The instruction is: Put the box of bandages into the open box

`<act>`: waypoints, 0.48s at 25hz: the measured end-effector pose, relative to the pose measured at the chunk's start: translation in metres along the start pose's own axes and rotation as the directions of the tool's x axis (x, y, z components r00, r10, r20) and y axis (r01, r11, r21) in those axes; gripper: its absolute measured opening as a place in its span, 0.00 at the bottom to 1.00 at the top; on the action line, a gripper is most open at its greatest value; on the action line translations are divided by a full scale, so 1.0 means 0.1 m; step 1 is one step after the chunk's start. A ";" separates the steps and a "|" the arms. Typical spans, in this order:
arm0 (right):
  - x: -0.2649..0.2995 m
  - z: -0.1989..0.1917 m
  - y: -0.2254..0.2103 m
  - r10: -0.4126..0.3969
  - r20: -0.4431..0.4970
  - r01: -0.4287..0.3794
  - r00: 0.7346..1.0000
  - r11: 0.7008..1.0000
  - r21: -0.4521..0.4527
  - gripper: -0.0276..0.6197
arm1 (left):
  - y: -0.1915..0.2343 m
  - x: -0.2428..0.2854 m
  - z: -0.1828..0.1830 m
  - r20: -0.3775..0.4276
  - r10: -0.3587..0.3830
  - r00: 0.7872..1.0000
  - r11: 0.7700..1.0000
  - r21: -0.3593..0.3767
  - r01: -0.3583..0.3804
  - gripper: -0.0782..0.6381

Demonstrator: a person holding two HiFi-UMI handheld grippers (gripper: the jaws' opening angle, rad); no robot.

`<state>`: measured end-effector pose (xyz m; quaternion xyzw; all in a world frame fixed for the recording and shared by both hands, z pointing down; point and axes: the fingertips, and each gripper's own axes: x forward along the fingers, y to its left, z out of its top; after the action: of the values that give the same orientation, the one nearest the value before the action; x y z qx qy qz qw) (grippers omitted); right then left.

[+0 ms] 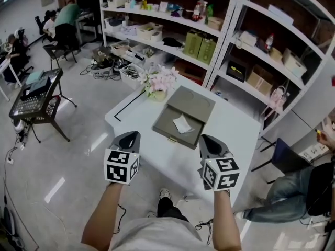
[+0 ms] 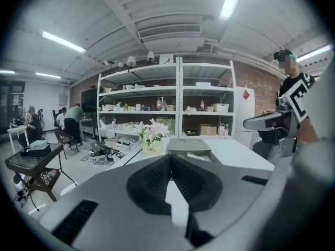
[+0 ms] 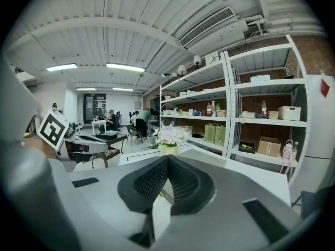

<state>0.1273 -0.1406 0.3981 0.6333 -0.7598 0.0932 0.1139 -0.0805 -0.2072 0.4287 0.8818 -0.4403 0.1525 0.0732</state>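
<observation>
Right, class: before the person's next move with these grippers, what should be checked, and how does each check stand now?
1. Lid of the open box up, tray reachable: ok.
2. A small white item lies in the tray; whether it is the bandage box: cannot tell.
3. Jaws of the left gripper apart for a grasp: not ok, shut and empty.
4. Jaws of the right gripper apart: not ok, shut and empty.
5. The flower pot clear of both grippers: ok.

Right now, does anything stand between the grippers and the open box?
Nothing visible does. Only bare table lies between the left gripper, the right gripper and the open box. The flower pot stands beyond it.
</observation>
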 end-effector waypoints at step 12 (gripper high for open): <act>-0.16 -0.02 0.14 0.014 0.021 -0.014 1.000 1.000 -0.003 0.05 | -0.12 -0.14 -0.03 0.006 -0.011 1.000 1.000 0.010 0.011 0.11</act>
<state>0.1165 -0.1223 0.3948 0.6289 -0.7654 0.0862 0.1063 -0.0793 -0.1890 0.4271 0.8850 -0.4349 0.1516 0.0685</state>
